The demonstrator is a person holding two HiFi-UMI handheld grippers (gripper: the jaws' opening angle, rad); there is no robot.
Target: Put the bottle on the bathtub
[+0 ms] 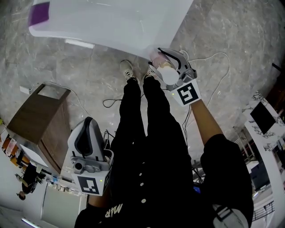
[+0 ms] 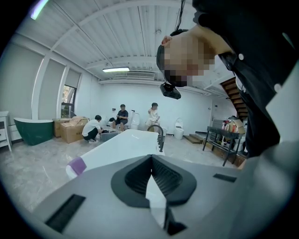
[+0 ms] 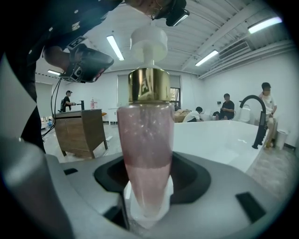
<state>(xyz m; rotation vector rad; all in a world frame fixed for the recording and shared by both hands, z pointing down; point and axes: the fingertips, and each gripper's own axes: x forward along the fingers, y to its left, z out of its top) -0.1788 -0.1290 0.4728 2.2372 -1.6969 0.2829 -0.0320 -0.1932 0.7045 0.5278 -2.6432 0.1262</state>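
A pink bottle (image 1: pixel 163 67) with a gold collar and a white pump stands upright in my right gripper (image 1: pixel 159 60), which is shut on it. In the head view it hangs just off the near corner of the white bathtub (image 1: pixel 111 22), above the person's shoes. In the right gripper view the bottle (image 3: pixel 145 154) fills the middle, its base between the jaws of the gripper (image 3: pixel 147 205), with the bathtub (image 3: pixel 210 135) behind it. My left gripper (image 1: pixel 89 133) hangs low at the person's left side, shut and holding nothing. Its view looks past the gripper (image 2: pixel 156 196) along the bathtub (image 2: pixel 126 144).
A purple patch (image 1: pixel 39 13) marks the tub's far end, and a black faucet (image 3: pixel 257 116) stands on its rim. A brown wooden cabinet (image 1: pixel 40 116) stands left of the person. Cables (image 1: pixel 213 58) lie on the marble floor. Several people (image 2: pixel 122 114) sit far behind.
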